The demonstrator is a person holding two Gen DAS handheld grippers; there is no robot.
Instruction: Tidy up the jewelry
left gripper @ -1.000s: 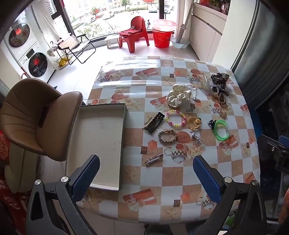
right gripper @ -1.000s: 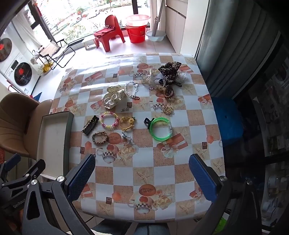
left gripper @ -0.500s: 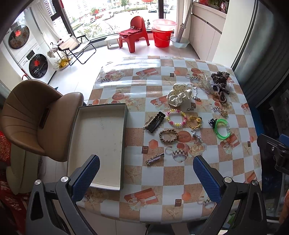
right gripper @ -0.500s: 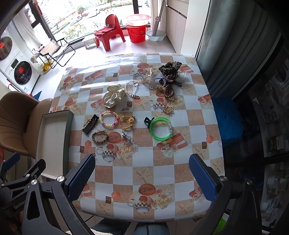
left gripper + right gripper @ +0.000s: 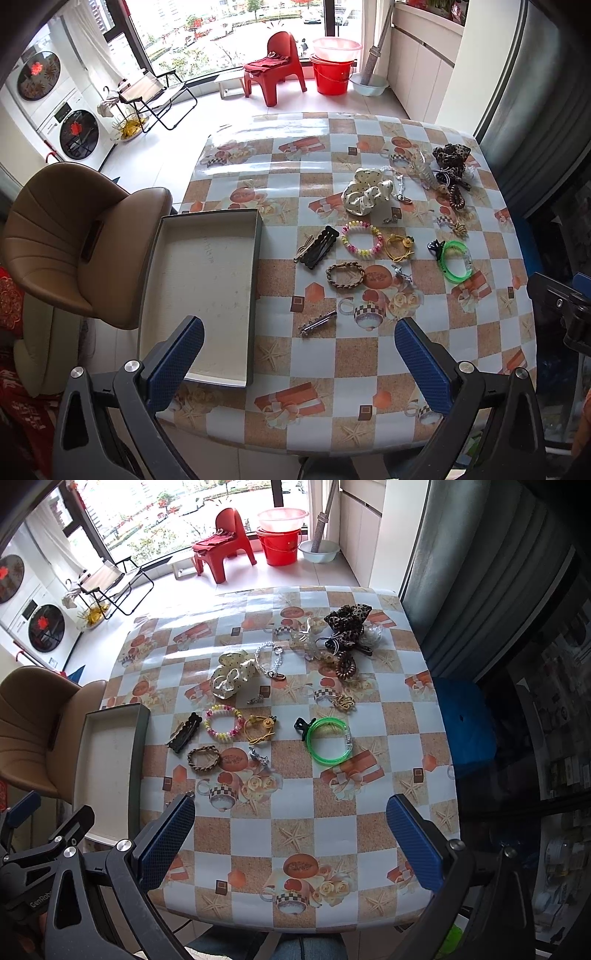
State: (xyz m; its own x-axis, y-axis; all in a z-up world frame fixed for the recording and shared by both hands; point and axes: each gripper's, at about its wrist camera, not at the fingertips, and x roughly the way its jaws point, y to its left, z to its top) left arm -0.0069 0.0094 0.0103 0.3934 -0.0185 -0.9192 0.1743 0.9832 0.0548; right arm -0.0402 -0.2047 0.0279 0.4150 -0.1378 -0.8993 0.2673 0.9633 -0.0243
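Jewelry and hair pieces lie spread on the checked tablecloth: a green bangle (image 5: 457, 261) (image 5: 330, 740), a pastel bead bracelet (image 5: 361, 239) (image 5: 223, 723), a braided bracelet (image 5: 345, 274), black hair clips (image 5: 320, 248), a silver clip (image 5: 317, 324), a white scrunchie (image 5: 365, 196) and a leopard scrunchie (image 5: 348, 623). An empty grey box (image 5: 207, 295) sits at the table's left edge. My left gripper (image 5: 299, 362) is open above the near table edge by the box. My right gripper (image 5: 290, 843) is open above the near table, empty.
A brown chair (image 5: 70, 236) stands left of the table beside the box. A blue stool (image 5: 465, 723) is right of the table. A red chair (image 5: 275, 66) and red bucket (image 5: 332, 74) stand on the floor beyond.
Both grippers have drawn back slightly from the table, so more of its near edge shows. Nothing on the table has moved.
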